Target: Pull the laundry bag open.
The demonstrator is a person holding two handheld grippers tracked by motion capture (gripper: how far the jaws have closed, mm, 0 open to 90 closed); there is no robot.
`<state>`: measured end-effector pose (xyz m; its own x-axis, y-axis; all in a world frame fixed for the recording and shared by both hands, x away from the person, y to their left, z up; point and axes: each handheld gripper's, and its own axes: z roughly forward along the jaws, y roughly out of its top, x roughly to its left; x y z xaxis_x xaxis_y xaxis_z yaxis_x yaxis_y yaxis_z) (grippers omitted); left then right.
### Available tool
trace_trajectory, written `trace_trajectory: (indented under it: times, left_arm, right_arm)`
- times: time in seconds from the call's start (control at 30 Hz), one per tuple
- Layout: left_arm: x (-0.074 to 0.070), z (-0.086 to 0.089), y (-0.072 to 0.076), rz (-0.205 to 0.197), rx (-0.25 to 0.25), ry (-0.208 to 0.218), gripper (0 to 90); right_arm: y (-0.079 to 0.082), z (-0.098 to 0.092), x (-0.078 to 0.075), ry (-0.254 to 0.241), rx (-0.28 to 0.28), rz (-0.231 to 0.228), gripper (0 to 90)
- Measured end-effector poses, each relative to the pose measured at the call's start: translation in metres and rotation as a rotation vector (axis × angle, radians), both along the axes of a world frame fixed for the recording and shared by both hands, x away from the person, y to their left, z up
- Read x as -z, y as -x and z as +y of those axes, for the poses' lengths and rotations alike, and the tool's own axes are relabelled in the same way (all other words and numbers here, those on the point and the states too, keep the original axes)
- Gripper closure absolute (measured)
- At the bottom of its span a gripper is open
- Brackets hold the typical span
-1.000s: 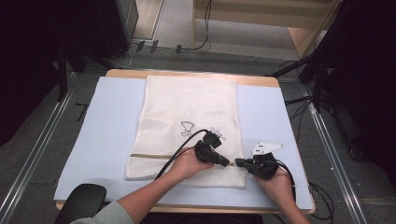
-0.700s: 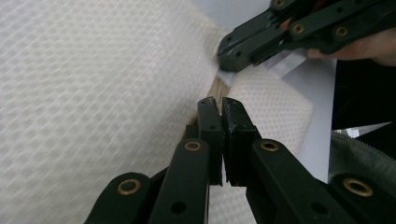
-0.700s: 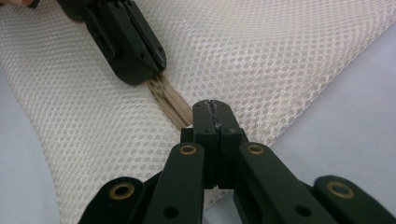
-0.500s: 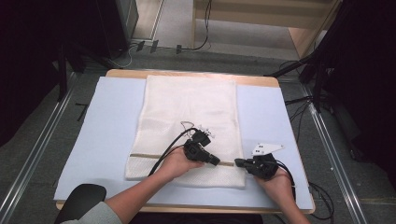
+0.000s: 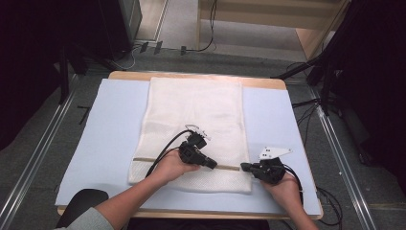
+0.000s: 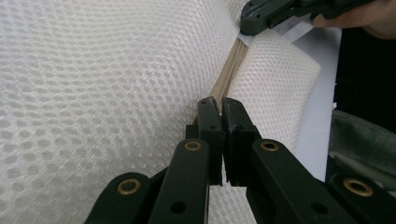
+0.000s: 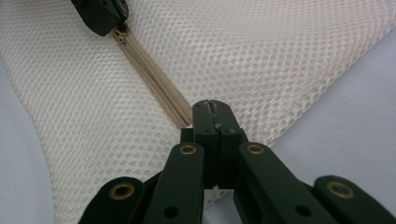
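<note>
The left gripper (image 5: 213, 164), jaws pinched on the zip (image 7: 154, 74) pull, has slid toward nine o'clock along the mesh bag (image 5: 196, 110), so the zip is moving, while the right gripper (image 5: 245, 167) clamps the zip's three o'clock end.

The mesh bag (image 5: 194, 124) lies on the mat (image 5: 105, 129), which covers the table (image 5: 191, 75).

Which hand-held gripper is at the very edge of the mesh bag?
The right hand-held gripper, clamped at the zipper's end on the mesh bag's right edge; the left hand-held gripper sits mid-zipper.

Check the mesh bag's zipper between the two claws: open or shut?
Shut there: the zipper teeth run meshed from the right claw to the left claw. Past the left claw, cannot tell.
</note>
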<state>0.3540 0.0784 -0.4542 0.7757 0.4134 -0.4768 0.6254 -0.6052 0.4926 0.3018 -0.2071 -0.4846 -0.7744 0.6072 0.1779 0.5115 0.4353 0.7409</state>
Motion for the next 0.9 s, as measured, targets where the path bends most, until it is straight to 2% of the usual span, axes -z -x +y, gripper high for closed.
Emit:
trace_trajectory:
  times: [0.1,0.17,0.3,0.43,0.63,0.77,0.9]
  left_arm:
    - [0.000,0.006,-0.001,0.019,-0.012,0.021,89.1]
    - [0.000,0.008,0.000,0.015,-0.006,0.025,89.1]
    - [-0.002,0.009,0.001,0.011,-0.003,0.020,89.1]
    - [-0.004,0.020,-0.001,0.022,-0.022,0.020,89.1]
    - [-0.006,0.032,-0.001,0.024,-0.022,0.012,89.0]
    - [-0.008,0.040,-0.002,0.032,-0.037,0.021,89.1]
    - [-0.009,0.050,-0.003,0.024,-0.037,0.006,89.1]
  right_arm:
    - [0.000,0.000,0.000,0.000,-0.003,-0.003,90.0]
    - [0.000,0.000,0.000,-0.002,-0.003,-0.002,90.0]
    - [0.000,0.000,0.000,0.002,-0.002,-0.008,90.0]
    - [0.000,0.000,0.000,0.000,-0.003,-0.008,90.0]
    - [0.000,0.000,0.000,0.002,-0.007,-0.012,90.0]
    - [0.000,0.000,0.000,-0.001,-0.009,-0.010,90.0]
    - [0.000,0.000,0.000,0.000,-0.010,-0.010,90.0]
